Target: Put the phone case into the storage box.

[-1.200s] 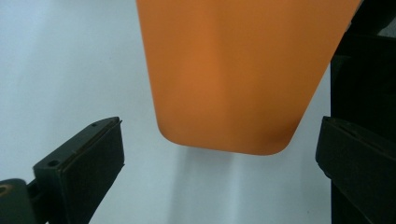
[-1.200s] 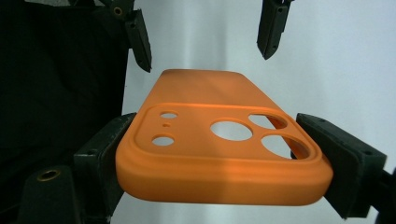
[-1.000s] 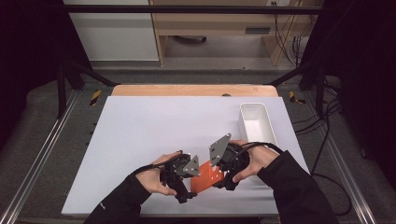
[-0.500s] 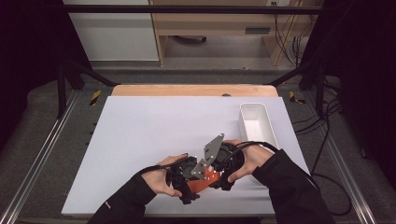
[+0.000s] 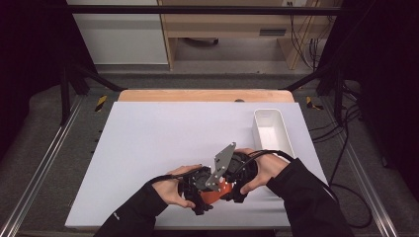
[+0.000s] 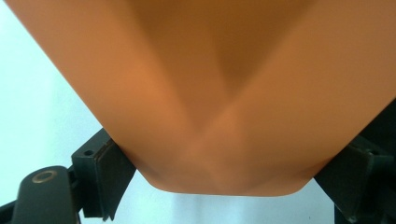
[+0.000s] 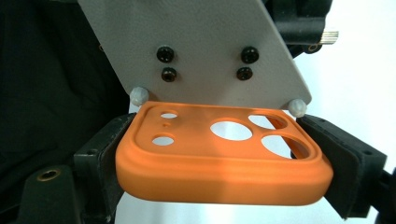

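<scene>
High view: both hands meet near the front edge of the white table [image 5: 148, 143], well short of the white bin [image 5: 272, 129] that stands at the table's far right. Compared with the two earlier pictures, we see the left gripper [image 5: 197, 190] drawn in from the left until it lies against the right gripper [image 5: 232, 185], and the orange phone case [image 5: 216, 194] now shows as a small patch between them. We judge that the case is passing into a two-handed hold, perhaps a handover or a re-seating of the grip.

Right gripper view: the case [image 7: 219, 161] sits flat across the jaws, which press on its two long edges, so we read this gripper [image 7: 219, 168] as clamped on it. The case is matte, soft-looking, probably silicone, with rounded corners, a raised lip and several round camera cut-outs. The grey plate [image 7: 196, 46] behind it is flat metal with black screws.

Left gripper view: the smooth orange back [image 6: 210, 93] lies across the jaws, which touch its edges; we take this gripper [image 6: 219, 182] as closed on it too.
</scene>
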`<state>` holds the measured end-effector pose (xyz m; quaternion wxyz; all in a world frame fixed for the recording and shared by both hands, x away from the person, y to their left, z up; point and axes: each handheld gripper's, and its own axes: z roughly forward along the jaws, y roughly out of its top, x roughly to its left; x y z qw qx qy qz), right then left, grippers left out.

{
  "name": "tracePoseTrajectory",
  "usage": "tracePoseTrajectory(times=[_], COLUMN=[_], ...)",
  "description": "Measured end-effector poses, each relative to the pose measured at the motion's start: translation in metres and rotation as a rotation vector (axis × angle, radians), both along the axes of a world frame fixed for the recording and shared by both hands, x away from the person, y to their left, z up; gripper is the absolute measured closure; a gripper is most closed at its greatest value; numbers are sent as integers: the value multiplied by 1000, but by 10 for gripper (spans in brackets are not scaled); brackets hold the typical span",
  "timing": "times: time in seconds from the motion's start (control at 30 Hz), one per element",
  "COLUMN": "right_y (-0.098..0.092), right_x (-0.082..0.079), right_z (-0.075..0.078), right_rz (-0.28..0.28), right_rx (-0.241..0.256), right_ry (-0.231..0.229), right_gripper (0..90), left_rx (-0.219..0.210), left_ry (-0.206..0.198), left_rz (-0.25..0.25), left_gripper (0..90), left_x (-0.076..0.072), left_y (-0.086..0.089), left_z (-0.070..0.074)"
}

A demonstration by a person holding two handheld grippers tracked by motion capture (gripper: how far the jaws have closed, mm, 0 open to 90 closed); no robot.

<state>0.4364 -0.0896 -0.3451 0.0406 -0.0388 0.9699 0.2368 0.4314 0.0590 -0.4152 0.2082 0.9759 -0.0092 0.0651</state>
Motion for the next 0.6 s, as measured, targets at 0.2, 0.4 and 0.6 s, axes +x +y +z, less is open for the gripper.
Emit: tracePoseTrajectory(times=[0.2,0.4,0.6], right_y=[0,0,-4], right_x=[0,0,0], right_z=[0,2,5], right_rz=[-3,-5,-15], right_rx=[2,28,71], right_ry=[-5,-10,-63], right_gripper=[162,153,42], left_rx=[-14,-52,-102], left_ry=[-4,-10,1], left_rz=[10,22,41], left_gripper=[142,148,150], left_x=[0,1,1], left_y=[1,4,10], left_z=[0,0,0])
